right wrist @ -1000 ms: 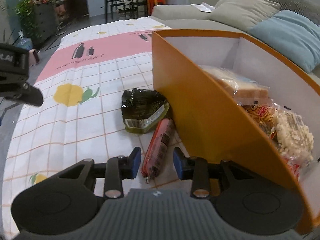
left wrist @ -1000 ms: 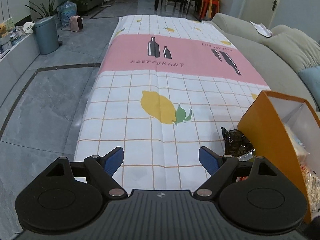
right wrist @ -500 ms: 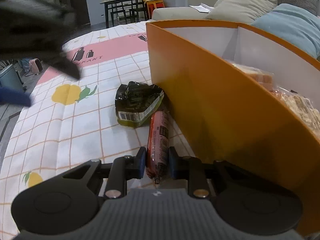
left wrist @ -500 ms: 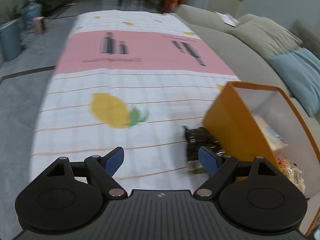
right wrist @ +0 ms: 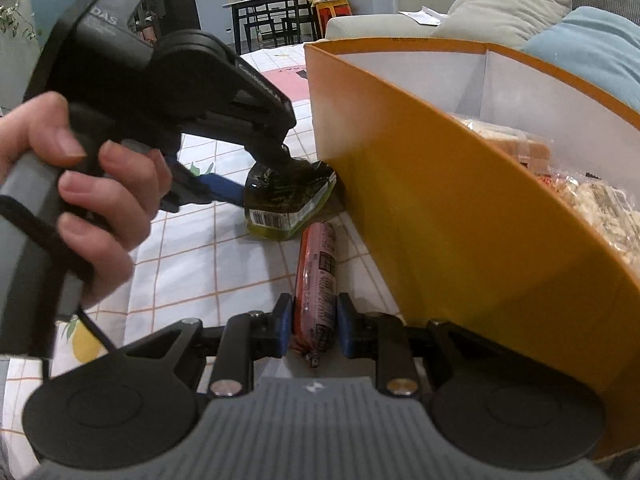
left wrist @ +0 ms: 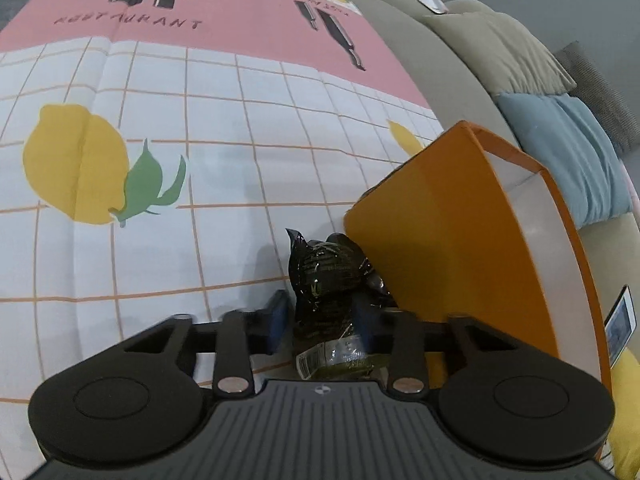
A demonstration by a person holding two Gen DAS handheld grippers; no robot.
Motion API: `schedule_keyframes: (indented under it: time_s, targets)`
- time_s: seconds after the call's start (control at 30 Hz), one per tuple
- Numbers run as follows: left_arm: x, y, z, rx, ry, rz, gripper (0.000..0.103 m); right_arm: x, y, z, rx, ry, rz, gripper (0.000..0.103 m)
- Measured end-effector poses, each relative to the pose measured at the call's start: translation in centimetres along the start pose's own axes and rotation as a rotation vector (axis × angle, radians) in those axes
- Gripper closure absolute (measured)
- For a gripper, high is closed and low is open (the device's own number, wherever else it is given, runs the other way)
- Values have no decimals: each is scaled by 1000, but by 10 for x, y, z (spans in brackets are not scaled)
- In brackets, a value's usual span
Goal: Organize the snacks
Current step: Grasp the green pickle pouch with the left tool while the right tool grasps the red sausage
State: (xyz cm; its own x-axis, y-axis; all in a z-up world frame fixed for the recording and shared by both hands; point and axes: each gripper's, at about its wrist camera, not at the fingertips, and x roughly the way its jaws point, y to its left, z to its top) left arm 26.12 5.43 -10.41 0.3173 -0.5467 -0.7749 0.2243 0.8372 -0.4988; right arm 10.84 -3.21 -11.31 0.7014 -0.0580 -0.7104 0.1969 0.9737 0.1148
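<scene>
A dark green foil packet [left wrist: 324, 276] lies on the tablecloth against the orange box [left wrist: 440, 240]. My left gripper [left wrist: 320, 320] straddles it, its jaws closing, and the blue pads press its sides. The right wrist view shows that same left gripper [right wrist: 256, 176] coming in from the left onto the packet [right wrist: 288, 196], which bulges upward. A red sausage stick [right wrist: 318, 264] lies beside the box wall [right wrist: 460, 208], and my right gripper [right wrist: 314, 326] is shut on its near end.
The box holds a bread bag [right wrist: 504, 140] and other snack packets [right wrist: 600, 208]. A person's hand [right wrist: 80, 184] grips the left tool's handle. The lemon-print tablecloth [left wrist: 200, 160] stretches away to the left. A sofa [left wrist: 440, 92] with a blue cushion [left wrist: 568, 152] runs along the right.
My left gripper swung right and down from over the cloth onto the dark packet and narrowed around it. The right gripper closed on the sausage stick and has since stayed put.
</scene>
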Motion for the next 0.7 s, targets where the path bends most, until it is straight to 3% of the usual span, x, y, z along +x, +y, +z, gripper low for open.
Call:
schedule_keyframes:
  time_s: [0.2, 0.27, 0.43, 0.57, 0.6, 0.63, 0.67, 0.7]
  targets:
    - [-3, 2, 0, -33, 17, 5, 83, 0, -2, -1, 2, -1, 8, 81]
    - [-6, 5, 0, -53, 38, 7, 100, 0, -1, -1, 3, -1, 9, 81]
    - [-33, 15, -14, -13, 63, 98, 100, -1, -2, -2, -17, 1, 13, 81]
    - [-51, 37, -24, -46, 97, 85, 100, -3, -2, -3, -37, 3, 18, 81]
    - [-54, 40, -26, -38, 106, 81, 98, -3, -2, -3, -43, 1, 17, 81]
    - [-57, 40, -28, -13, 108, 90, 88, -3, -2, -3, -46, -1, 16, 81]
    - [-58, 38, -28, 17, 105, 106, 65, -3, -2, -4, -46, -3, 15, 81]
    - [-59, 35, -26, 41, 94, 125, 52, -3, -2, -4, -43, -4, 15, 81]
